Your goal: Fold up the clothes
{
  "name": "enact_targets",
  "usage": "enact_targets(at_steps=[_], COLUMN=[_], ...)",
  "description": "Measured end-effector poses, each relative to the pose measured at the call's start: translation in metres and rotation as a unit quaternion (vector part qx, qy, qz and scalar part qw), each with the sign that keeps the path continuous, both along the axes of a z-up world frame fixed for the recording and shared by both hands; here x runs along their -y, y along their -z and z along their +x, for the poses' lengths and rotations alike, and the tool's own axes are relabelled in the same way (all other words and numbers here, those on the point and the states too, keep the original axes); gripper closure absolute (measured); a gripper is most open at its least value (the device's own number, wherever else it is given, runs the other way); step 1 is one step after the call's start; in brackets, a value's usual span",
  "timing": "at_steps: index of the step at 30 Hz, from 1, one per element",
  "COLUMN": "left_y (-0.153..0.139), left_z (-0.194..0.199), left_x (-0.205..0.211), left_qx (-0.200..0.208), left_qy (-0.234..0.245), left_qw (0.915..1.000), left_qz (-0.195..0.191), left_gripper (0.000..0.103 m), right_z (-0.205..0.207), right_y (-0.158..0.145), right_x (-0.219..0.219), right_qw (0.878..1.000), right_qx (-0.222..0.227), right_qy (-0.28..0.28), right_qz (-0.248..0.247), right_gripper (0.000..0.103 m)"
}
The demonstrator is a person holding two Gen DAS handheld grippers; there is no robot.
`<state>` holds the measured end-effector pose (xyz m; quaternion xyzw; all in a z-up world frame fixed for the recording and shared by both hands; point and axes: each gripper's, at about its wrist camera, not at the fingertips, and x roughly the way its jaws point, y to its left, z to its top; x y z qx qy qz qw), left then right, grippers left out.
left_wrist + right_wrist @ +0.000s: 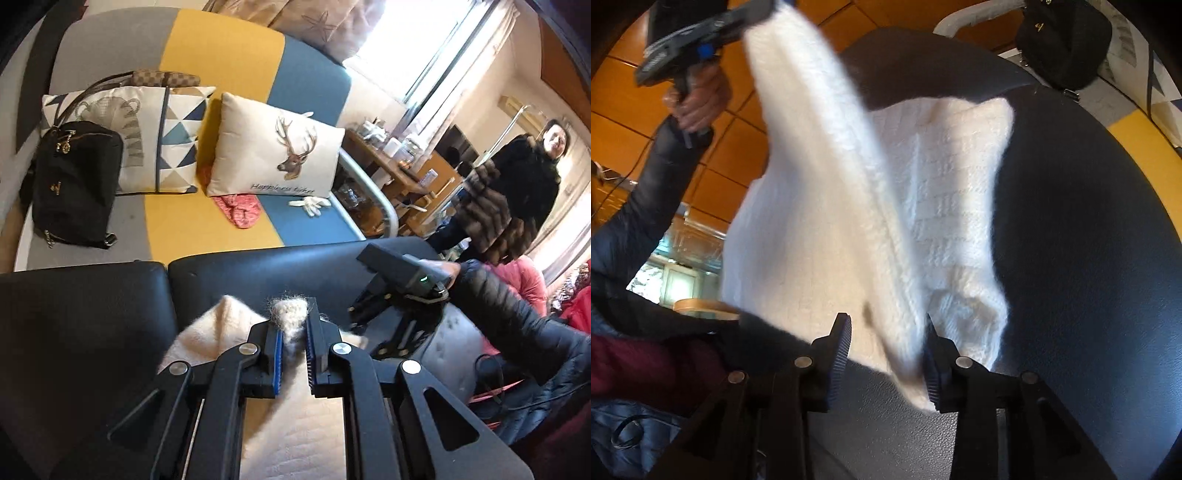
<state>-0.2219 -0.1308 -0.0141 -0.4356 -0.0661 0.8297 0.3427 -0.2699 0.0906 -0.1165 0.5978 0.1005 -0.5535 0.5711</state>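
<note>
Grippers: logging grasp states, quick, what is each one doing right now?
Left gripper: shut on the cream knit garment.
Right gripper: open, garment edge between its fingers.

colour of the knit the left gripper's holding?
Cream white knit, clearest in the right wrist view; left gripper pinches it.

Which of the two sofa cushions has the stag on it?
The right-hand cushion, on the blue stripe, with the stag; the left cushion has coloured triangles.

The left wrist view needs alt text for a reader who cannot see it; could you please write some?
Left tongs pinch a fuzzy corner of a cream knit sweater above a black leather seat. Beyond lie a deer cushion and a black handbag on a grey, yellow and blue sofa.
</note>
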Motion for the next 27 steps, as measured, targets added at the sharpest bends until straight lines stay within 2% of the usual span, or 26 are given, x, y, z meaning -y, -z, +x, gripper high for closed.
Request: enact_targets(at_steps=[1, 4, 6, 8, 9, 10, 15, 18, 22, 25, 27], left_y=[-0.003, -0.003, 0.009, 0.027, 0.035, 0.043, 0.084, 0.103, 0.112, 0.124, 0.135], left_z=[0.0, -0.007, -0.024, -0.041, -0.045, -0.05, -0.072, -0.082, -0.08, -0.085, -0.089], left_x=[0.002, 0.008, 0.014, 0.022, 0.024, 0.027, 0.04, 0.049, 0.06, 0.066, 0.066], left_qx=[-0.004, -0.008, 0.006, 0.032, 0.042, 0.053, 0.106, 0.136, 0.162, 0.172, 0.182], left_qy=[0.001, -0.005, -0.027, -0.056, -0.066, -0.077, -0.129, -0.151, -0.145, -0.151, -0.151], left_qw=[1.0, 0.9997, 0.9992, 0.9977, 0.9967, 0.9955, 0.9859, 0.9789, 0.9758, 0.9734, 0.9715], left_qz=[0.006, 0.021, 0.028, 0.024, 0.019, 0.015, -0.009, -0.023, -0.022, 0.01, 0.016], left_gripper=[0.093, 0.093, 0.093, 0.093, 0.093, 0.093, 0.093, 0.093, 0.075, 0.069, 0.066], right_z=[0.01, 0.022, 0.025, 0.014, 0.009, 0.004, 0.0, -0.001, -0.009, -0.007, -0.008], right_y=[-0.004, -0.007, -0.005, 0.016, 0.021, 0.026, 0.031, 0.024, 0.026, 0.027, 0.028], right_x=[0.001, -0.002, -0.006, -0.012, -0.016, -0.02, -0.032, -0.025, -0.022, -0.019, -0.018], right_qw=[1.0, 0.999, 0.999, 0.999, 0.999, 0.999, 0.999, 0.999, 0.999, 0.999, 0.998], right_qx=[-0.008, -0.011, -0.008, -0.007, 0.0, 0.007, 0.015, 0.014, 0.02, 0.025, 0.029], right_qy=[-0.022, -0.049, -0.053, -0.021, -0.007, 0.006, 0.034, 0.022, 0.035, 0.041, 0.044], right_qz=[0.0, 0.003, 0.009, 0.047, 0.042, 0.038, 0.021, 0.02, 0.021, 0.019, 0.017], right_gripper=[0.076, 0.077, 0.077, 0.078, 0.086, 0.087, 0.089, 0.084, 0.084, 0.084, 0.084])
